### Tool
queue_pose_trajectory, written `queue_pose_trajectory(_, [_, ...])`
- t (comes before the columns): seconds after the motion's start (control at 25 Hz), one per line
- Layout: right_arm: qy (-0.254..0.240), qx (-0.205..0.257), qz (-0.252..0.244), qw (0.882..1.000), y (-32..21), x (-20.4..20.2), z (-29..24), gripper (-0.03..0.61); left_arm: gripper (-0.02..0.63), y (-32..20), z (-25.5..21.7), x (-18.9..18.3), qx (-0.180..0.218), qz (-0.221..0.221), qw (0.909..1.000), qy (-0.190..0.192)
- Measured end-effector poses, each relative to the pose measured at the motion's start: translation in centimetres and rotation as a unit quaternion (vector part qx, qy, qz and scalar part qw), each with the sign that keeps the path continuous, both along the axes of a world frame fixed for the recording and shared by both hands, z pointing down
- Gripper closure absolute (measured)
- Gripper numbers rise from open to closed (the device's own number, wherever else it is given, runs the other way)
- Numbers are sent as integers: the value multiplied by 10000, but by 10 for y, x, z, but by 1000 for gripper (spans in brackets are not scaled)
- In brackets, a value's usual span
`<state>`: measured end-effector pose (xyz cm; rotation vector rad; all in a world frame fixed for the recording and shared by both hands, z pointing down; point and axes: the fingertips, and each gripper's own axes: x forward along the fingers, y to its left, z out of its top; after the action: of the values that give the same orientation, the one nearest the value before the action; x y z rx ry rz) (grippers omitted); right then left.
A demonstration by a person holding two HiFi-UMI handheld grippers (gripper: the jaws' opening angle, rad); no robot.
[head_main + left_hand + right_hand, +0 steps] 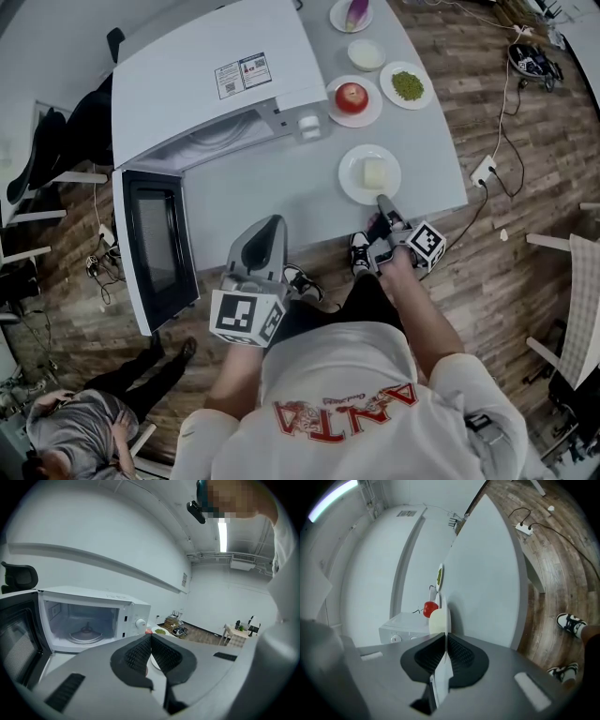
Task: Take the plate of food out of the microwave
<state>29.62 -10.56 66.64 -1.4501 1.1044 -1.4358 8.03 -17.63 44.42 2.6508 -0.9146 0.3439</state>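
1. The right gripper [383, 202] is clamping the rim of the plate [350, 180], which is sitting on the table [262, 197] right of the microwave [206, 75].
2. The left gripper [269, 223] is hovering before the microwave, jaws together and empty.

Red block letters reading "ANTA", upside down in the head view, are running across the person's white shirt [347, 410]; the smaller red line beside them is proving too fine to read. A label [243, 75] bearing a square code and illegible small print is sitting near the front edge of the microwave [202, 89] top. Black-and-white square markers are showing on the left gripper [274, 221] cube [246, 317] and the right gripper [382, 199] cube [428, 242]
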Motion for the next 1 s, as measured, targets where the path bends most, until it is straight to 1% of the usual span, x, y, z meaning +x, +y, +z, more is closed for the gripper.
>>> queue_pose_trajectory(0.12, [253,62,-306,9992,-5,-3,-7,551,604,1,1,-1,-17,2,10000,1])
queue_pose_trajectory(0.16, [324,117,-406,9986,-7,-5,-10,518,604,2,1,-1,-22,3,10000,1])
queue_pose_trajectory(0.24, [485,162,-581,9970,-9,-7,-15,486,604,2,0,-2,-29,3,10000,-5])
queue_pose_trajectory(0.32, [731,84,-779,9942,-9,-11,-18,453,604,2,-1,-4,-26,-7,10000,-11])
queue_pose_trajectory(0.44, [1153,-147,-1152,9865,-9,-17,-18,406,604,2,0,-8,-24,-31,10000,-8])
queue_pose_trajectory(0.52, [1533,-392,-1507,9758,-7,-22,-16,387,604,2,-1,-10,-39,-40,10000,-11])
queue_pose_trajectory(0.6, [2015,-694,-1940,9576,-5,-28,-12,376,604,1,-2,-11,-46,-48,10000,-7])
queue_pose_trajectory(0.68, [2520,-957,-2372,9333,-3,-33,-7,373,604,2,-1,-13,-44,-53,10000,-2])
queue_pose_trajectory(0.76, [3038,-1151,-2808,9031,-2,-38,-5,373,604,2,-1,-14,-49,-59,10000,5])
queue_pose_trajectory(0.88, [3731,-1501,-3437,8486,0,-45,0,373,604,2,-2,-17,-51,-70,10000,5])
queue_pose_trajectory(0.92, [3885,-1613,-3591,8331,1,-47,2,373,604,1,-1,-18,-43,-76,10000,11])
queue_pose_trajectory(0.96, [3980,-1710,-3700,8218,2,-47,4,373,604,1,-2,-19,-36,-85,10000,18])
queue_pose_trajectory(1.0, [4020,-1780,-3761,8156,4,-47,4,373,604,1,-2,-20,-28,-97,9999,28])
